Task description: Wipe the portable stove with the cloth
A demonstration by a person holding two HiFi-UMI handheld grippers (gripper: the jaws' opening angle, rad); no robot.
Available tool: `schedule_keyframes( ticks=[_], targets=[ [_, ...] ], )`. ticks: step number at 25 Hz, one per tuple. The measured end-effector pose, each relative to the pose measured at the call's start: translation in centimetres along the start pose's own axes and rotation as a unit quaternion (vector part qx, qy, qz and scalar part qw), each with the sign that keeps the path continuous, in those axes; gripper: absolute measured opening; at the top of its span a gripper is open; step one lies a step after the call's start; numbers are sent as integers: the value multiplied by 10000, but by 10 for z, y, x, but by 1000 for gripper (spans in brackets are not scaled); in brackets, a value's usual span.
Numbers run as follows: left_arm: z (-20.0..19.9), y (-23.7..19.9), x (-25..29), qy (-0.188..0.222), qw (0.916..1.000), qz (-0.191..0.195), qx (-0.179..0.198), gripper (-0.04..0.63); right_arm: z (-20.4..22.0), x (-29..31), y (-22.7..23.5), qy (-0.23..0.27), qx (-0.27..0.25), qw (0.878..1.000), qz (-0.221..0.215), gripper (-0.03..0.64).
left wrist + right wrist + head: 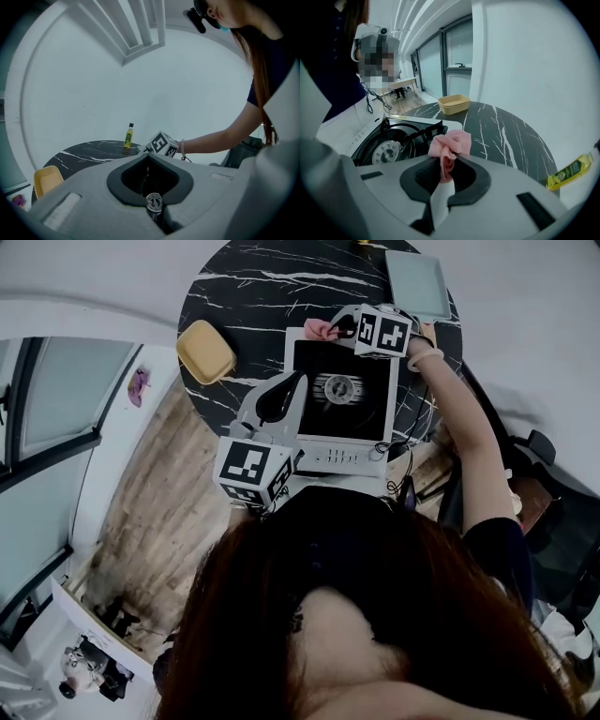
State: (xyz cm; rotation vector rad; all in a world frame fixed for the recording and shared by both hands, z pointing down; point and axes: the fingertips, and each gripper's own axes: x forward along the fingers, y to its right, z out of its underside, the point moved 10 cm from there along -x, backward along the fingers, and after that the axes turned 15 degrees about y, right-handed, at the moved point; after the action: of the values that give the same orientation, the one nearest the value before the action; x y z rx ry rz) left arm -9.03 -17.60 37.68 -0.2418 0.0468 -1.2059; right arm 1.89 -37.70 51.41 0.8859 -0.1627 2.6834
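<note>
Our right gripper (447, 158) has its jaws clamped on the pink cloth (452, 143), which bunches up in a crumpled knot just past the tips. In the head view the cloth sits at the far edge of the portable stove (339, 454), close to its far-left corner. We cannot tell whether it presses on the metal or hangs just above it.

Our left gripper (147, 155) has its jaws together with nothing between them. It is held over the near-left side of the stove and looks out level across the table toward the wall, with the right gripper's marker cube (163, 144) and a forearm with a wristband in its sight.

The stove is white with a black top and a round burner (337, 388) in the middle, and its control strip faces us. It stands on a round black marble table (253, 287) with white veins. A yellow container (205, 351) lies on the table just left of the stove, apart from it. A pale grey-green tray (419, 282) rests at the far-right rim, and a small bottle of yellow liquid (128, 136) stands upright near the far edge, well apart from the stove
</note>
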Motion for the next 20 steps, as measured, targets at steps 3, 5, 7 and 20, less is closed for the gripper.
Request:
schedule_keyframes(
  ticks=[3,5,7,20],
  targets=[
    [0,3,0,-1,10000,46,10,12,2,-4,-1,-66,-6,10000,-25,40],
    [0,5,0,-7,10000,78,23,12,2,-7,-1,-21,-28,10000,-55,40],
    [1,6,0,-9,9999,95,33,13,4,-9,-1,13,-36,10000,-84,40],
    [4,8,-7,-29,9999,103,101,12,23,-35,-3,-340,89,9984,-447,40]
  ],
)
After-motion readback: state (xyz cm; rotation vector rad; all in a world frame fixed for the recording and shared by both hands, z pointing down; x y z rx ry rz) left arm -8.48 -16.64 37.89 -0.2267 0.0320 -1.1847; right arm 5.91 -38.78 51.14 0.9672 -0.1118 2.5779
